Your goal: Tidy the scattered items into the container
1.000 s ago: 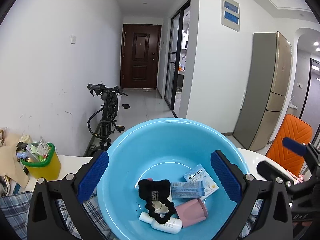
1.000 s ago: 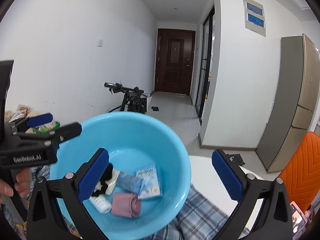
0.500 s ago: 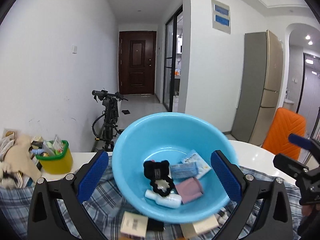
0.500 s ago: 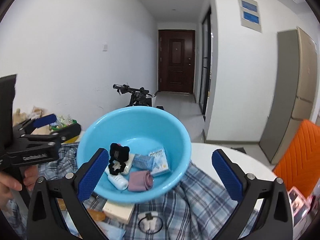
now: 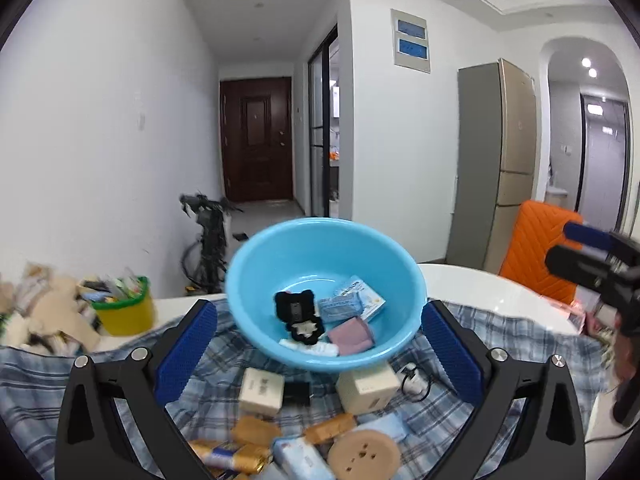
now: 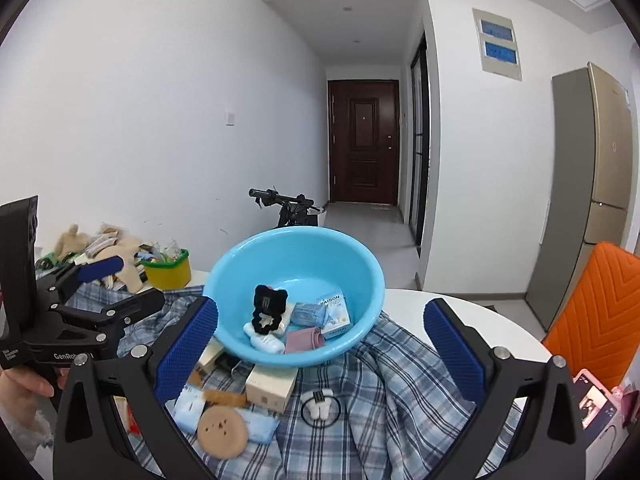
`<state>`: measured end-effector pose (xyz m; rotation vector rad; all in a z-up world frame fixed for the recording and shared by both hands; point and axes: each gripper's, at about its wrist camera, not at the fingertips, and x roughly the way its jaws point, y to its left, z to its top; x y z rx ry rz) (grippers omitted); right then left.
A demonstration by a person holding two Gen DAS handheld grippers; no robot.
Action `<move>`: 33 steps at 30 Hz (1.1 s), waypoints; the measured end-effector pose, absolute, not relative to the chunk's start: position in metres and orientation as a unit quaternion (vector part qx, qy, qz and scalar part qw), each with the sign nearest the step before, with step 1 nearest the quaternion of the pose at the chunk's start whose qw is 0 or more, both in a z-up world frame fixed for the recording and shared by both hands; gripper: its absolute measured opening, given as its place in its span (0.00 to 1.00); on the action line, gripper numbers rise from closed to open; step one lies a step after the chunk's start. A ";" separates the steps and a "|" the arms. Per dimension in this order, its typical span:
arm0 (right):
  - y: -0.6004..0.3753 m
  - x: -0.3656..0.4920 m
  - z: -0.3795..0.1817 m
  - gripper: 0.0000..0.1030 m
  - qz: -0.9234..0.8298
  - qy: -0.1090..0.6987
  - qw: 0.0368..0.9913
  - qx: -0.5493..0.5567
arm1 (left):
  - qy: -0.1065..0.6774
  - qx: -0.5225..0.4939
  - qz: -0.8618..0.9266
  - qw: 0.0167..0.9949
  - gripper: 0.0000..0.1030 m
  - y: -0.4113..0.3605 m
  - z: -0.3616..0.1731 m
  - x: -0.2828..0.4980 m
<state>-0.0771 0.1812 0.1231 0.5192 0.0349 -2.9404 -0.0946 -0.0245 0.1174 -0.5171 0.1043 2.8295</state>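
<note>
A light-blue basin [image 5: 320,248] [image 6: 296,256] rests tilted on a plaid cloth. Inside lie a black scrunchie [image 5: 296,308] [image 6: 270,300], a blue box [image 5: 360,294] [image 6: 334,314], a pink item [image 5: 352,334] and a white bottle [image 6: 266,342]. In front of it are scattered cream boxes [image 5: 261,390] [image 6: 270,386], a round tan disc [image 5: 364,454] [image 6: 222,432], wrapped snacks and a hair tie [image 6: 320,404]. My left gripper [image 5: 318,344] is open and empty, back from the basin. My right gripper [image 6: 320,344] is also open and empty.
A yellow tub with a green rim [image 5: 124,308] [image 6: 168,270] and plush toys [image 6: 72,240] crowd the table's left. An orange chair [image 6: 600,304] stands right, with a phone [image 6: 592,400] near the white table's edge [image 5: 480,288]. A bicycle [image 6: 288,208] leans behind.
Both grippers have drawn back and risen from the basin, which now looks smaller. The scattered items in front of it have come into view.
</note>
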 end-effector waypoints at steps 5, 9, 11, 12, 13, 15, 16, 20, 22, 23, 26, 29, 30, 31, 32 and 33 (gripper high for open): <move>0.170 -0.043 0.128 1.00 -0.980 0.025 0.096 0.174 | 0.005 -0.189 0.970 0.155 1.00 -0.030 0.125 -0.063; 0.166 -0.017 0.134 1.00 -0.987 0.027 0.068 0.145 | 0.002 -0.173 0.968 0.182 1.00 -0.034 0.135 -0.037; 0.166 -0.010 0.138 1.00 -0.988 0.028 0.068 0.135 | 0.001 -0.161 0.970 0.181 1.00 -0.038 0.141 -0.027; 0.166 -0.008 0.139 1.00 -0.988 0.027 0.071 0.134 | 0.005 -0.154 0.973 0.172 1.00 -0.040 0.144 -0.023; 0.166 -0.007 0.141 1.00 -0.988 0.026 0.070 0.133 | 0.011 -0.148 0.975 0.167 1.00 -0.039 0.147 -0.021; 0.167 -0.007 0.142 1.00 -0.989 0.023 0.067 0.130 | 0.014 -0.145 0.975 0.167 1.00 -0.039 0.152 -0.018; 0.167 -0.007 0.141 1.00 -0.989 0.021 0.066 0.130 | 0.008 -0.147 0.974 0.170 1.00 -0.040 0.153 -0.016; 0.169 -0.007 0.137 1.00 -0.990 0.012 0.067 0.123 | -0.003 -0.150 0.972 0.179 1.00 -0.041 0.149 -0.013; 0.169 -0.003 0.133 1.00 -0.993 0.017 0.050 0.107 | 0.010 -0.146 0.974 0.172 1.00 -0.039 0.143 -0.010; 0.169 -0.001 0.131 1.00 -0.994 0.022 0.043 0.098 | 0.016 -0.147 0.974 0.174 1.00 -0.037 0.139 -0.010; 0.168 0.000 0.119 1.00 -0.995 0.028 0.038 0.087 | 0.013 -0.158 0.970 0.186 1.00 -0.034 0.125 -0.012; 0.167 -0.002 0.100 1.00 -0.992 0.032 0.059 0.102 | 0.009 -0.164 0.970 0.181 1.00 -0.032 0.105 -0.013; 0.167 -0.002 0.093 1.00 -0.992 0.033 0.062 0.104 | 0.010 -0.163 0.971 0.175 1.00 -0.031 0.100 -0.012; 0.167 -0.002 0.086 1.00 -0.992 0.033 0.063 0.103 | 0.012 -0.161 0.972 0.169 1.00 -0.030 0.093 -0.011; 0.167 0.000 0.079 1.00 -0.993 0.033 0.062 0.097 | 0.014 -0.161 0.973 0.166 1.00 -0.029 0.087 -0.012; 0.167 0.001 0.073 1.00 -0.993 0.034 0.061 0.092 | 0.015 -0.162 0.973 0.162 1.00 -0.028 0.080 -0.012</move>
